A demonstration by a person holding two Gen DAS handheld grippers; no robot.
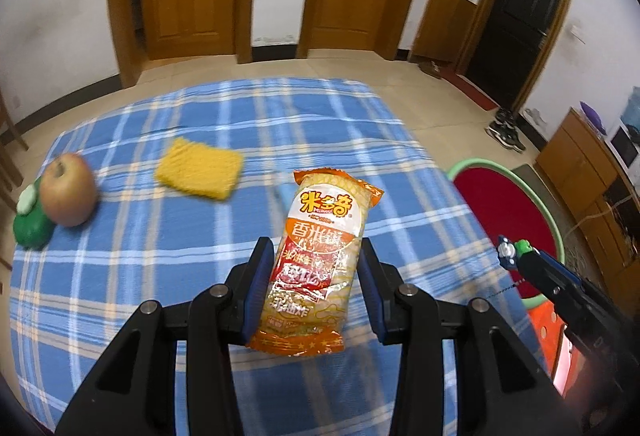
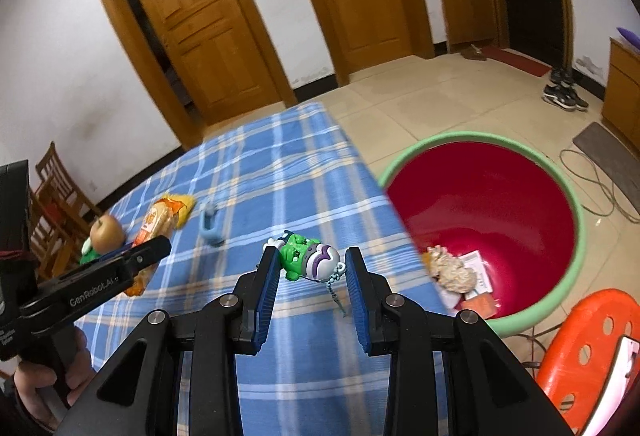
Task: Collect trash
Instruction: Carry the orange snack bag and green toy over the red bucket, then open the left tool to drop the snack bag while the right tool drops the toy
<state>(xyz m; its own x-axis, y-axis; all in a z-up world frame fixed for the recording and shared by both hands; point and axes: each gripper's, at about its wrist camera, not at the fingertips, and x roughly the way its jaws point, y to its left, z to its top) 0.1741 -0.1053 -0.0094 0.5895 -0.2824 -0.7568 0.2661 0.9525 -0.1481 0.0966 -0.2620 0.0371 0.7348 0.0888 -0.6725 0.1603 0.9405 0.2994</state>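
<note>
Through my left wrist camera, my left gripper (image 1: 316, 276) has its jaws clenched on an orange rice-cracker packet (image 1: 320, 256), the blue pads pressing both of its long sides, and the packet stands up from them above the desk (image 1: 120, 276) with its blue plaid cloth. Beyond the packet, further across the cloth, lies a yellow block of dry noodles (image 1: 200, 172), and well to the packet's left an apple (image 1: 69, 189) rests against a green toy (image 1: 30, 224) at the desk's edge. To the packet's right, past the edge of the desk, a red basin with a green rim (image 1: 508, 212) stands on the tiled floor, and my right gripper (image 1: 510, 251) reaches in over it with a small green and purple toy figure (image 1: 514, 250) at its tip. Through my right wrist camera, that right gripper (image 2: 312, 268) has its jaws grasping the toy figure (image 2: 310, 260) near their tips, and a beaded cord hangs down from the figure. The basin (image 2: 576, 236) sits to the figure's right, below the desk (image 2: 304, 176) edge, with crumpled paper and wrappers (image 2: 460, 276) lying in its bottom, and an orange plastic stool (image 2: 588, 352) stands just beside it. To the figure's left my left gripper (image 2: 148, 256) holds the cracker packet (image 2: 154, 232), with the apple (image 2: 106, 232) just behind it and a small blue object (image 2: 210, 226), too blurred to name, on the cloth between the packet and the figure. A hand (image 2: 48, 384) grips the left gripper's handle at the lower left.
</note>
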